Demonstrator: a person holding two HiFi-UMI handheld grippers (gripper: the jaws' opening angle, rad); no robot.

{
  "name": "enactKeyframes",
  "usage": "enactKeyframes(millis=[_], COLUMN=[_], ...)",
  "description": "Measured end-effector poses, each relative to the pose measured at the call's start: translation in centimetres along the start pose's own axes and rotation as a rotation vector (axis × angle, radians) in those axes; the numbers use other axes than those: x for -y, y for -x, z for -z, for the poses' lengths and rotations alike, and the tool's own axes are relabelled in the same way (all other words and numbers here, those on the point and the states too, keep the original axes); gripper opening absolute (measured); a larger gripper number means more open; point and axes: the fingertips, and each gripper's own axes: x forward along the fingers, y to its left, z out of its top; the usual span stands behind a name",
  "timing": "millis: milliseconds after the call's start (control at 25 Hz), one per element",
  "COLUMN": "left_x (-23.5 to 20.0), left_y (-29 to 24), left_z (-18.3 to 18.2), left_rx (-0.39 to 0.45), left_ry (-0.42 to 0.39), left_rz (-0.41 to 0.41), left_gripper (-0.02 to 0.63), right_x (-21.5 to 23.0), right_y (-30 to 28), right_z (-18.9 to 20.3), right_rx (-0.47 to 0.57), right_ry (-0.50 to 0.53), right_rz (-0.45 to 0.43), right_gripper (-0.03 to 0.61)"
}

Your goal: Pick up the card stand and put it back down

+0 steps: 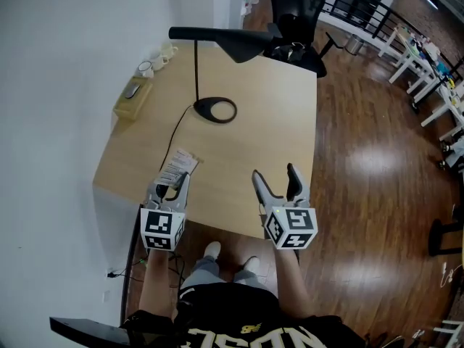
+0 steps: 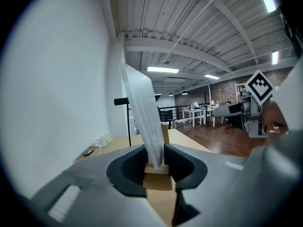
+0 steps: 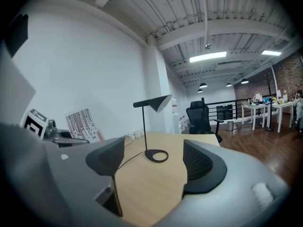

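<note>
The card stand (image 1: 177,164) is a clear sheet with a printed card in a small wooden base. It is near the table's (image 1: 254,136) front left corner. My left gripper (image 1: 176,182) is shut on it. In the left gripper view the clear sheet (image 2: 143,115) rises tilted from the wooden base (image 2: 156,170), pinched low down between the two dark pads of the left gripper (image 2: 155,159). I cannot tell whether the base touches the table. My right gripper (image 1: 275,174) stands open and empty over the table's front edge, to the right. From the right gripper (image 3: 154,162) view the card stand (image 3: 84,122) shows at far left.
A black desk lamp stands mid-table on a ring base (image 1: 216,110), its cable trailing toward the left edge. Cups (image 1: 156,59) and a low wooden box (image 1: 133,97) sit at the back left. A black office chair (image 1: 301,20) stands behind the table. A wall is close on the left.
</note>
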Motion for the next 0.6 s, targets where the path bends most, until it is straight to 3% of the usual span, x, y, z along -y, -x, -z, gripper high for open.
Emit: enactKeyframes(millis=[160,320,600], left_x=[-2.6,-4.2,-6.5], left_y=[-2.4,-5.5,-12.7], left_z=[2.6,5.3,10.1], left_rx=[-0.049,-0.084,-0.113], left_ry=[0.004,-0.002,-0.096], left_rz=[0.003,0.037,0.156], left_gripper=[0.114,0.114,0.113], right_x=[-0.3,-0.5,-1.7], right_y=[-2.4,-4.9,-8.9], right_z=[0.5,2.1,8.3], right_rx=[0.022,0.012,-0.053], right_ry=[-0.052,-0.039,-0.076], right_rz=[-0.040,-0.056,-0.095], right_gripper=[0.383,0.384,0.385])
